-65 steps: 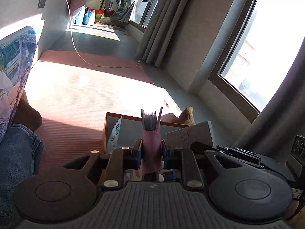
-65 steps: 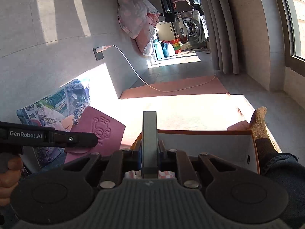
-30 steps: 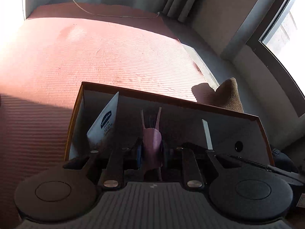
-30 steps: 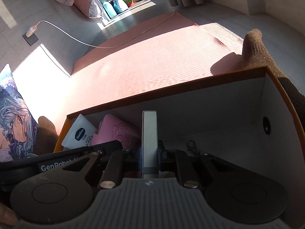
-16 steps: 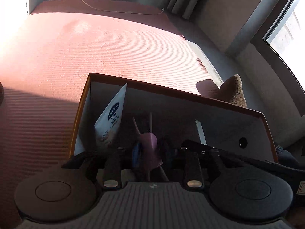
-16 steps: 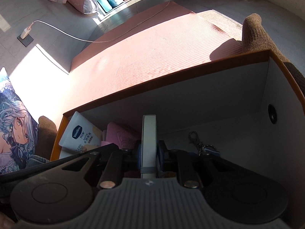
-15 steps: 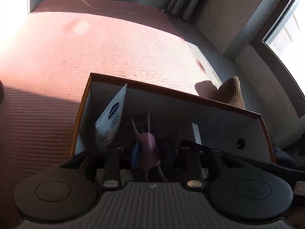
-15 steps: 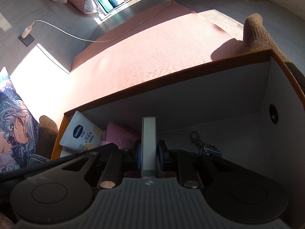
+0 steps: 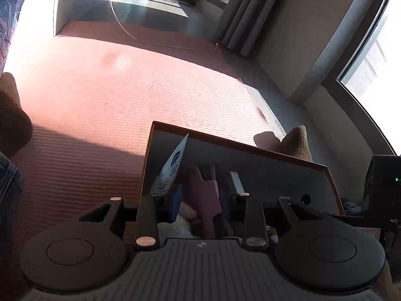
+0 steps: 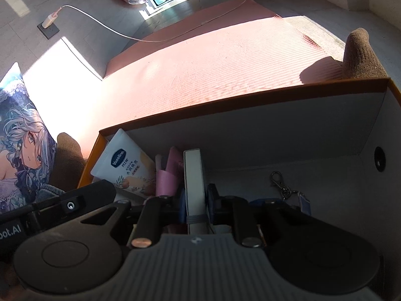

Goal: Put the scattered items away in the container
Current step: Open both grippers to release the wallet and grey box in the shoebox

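Orange-rimmed box (image 10: 240, 105): I see it straight ahead of both my tools, white inside, sitting on the pink ribbed mat (image 9: 125, 95).
Right gripper (image 10: 195, 200): I have it pinching a thin white book (image 10: 193, 175) edge-on, jaws pressed tight on the cover; the book stands upright inside the box, just past my fingertips.
Left gripper (image 9: 200, 200): its jaws are closing a little yet stand spread, with a gap on either side of the pink notebook (image 9: 205, 195) between them. I cannot tell whether either pad touches it.
Pink notebook: it leans inside the box, in shade, directly in front of my left tool; from the right wrist view it shows just left of the white book.
Lotion tube (image 10: 125, 168): white with a blue oval label, propped against the box's left wall, to the left of both tools and touching the pink notebook's side as far as I can make out.
Keyring clip (image 10: 283, 188): metal, lying on the box floor to the right of my right tool, apart from the book.
Brown socked foot (image 10: 361, 57): beyond the box's far right corner, on the mat.
Other foot (image 10: 70, 160): beside the box's left wall, near a printed cushion (image 10: 22, 145).
White cable (image 9: 150, 40): trails across the far end of the mat, well apart from the box.
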Demonstrator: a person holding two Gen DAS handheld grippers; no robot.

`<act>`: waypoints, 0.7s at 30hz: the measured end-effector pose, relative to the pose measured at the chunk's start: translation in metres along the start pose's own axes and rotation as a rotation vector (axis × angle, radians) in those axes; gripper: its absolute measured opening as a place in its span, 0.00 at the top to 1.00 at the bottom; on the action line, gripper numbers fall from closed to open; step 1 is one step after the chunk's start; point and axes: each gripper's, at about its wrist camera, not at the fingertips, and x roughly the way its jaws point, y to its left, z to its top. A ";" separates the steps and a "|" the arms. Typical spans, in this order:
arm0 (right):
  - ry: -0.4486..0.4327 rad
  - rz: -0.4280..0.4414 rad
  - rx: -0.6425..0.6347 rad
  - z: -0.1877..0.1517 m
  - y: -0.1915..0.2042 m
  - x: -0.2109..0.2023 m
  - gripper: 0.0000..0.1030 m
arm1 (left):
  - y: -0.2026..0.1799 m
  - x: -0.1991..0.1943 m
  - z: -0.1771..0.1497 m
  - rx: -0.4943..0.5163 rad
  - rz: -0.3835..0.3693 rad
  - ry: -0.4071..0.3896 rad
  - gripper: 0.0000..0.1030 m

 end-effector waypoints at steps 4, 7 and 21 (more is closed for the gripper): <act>0.018 -0.014 -0.030 0.000 0.008 0.004 0.77 | 0.002 -0.004 -0.004 0.008 0.019 -0.004 0.64; 0.032 -0.010 -0.017 -0.002 0.007 0.007 0.76 | 0.005 -0.009 -0.008 -0.003 0.022 -0.009 0.64; 0.089 -0.041 -0.064 -0.014 0.029 -0.002 0.45 | 0.018 -0.033 -0.022 -0.048 0.018 -0.042 0.64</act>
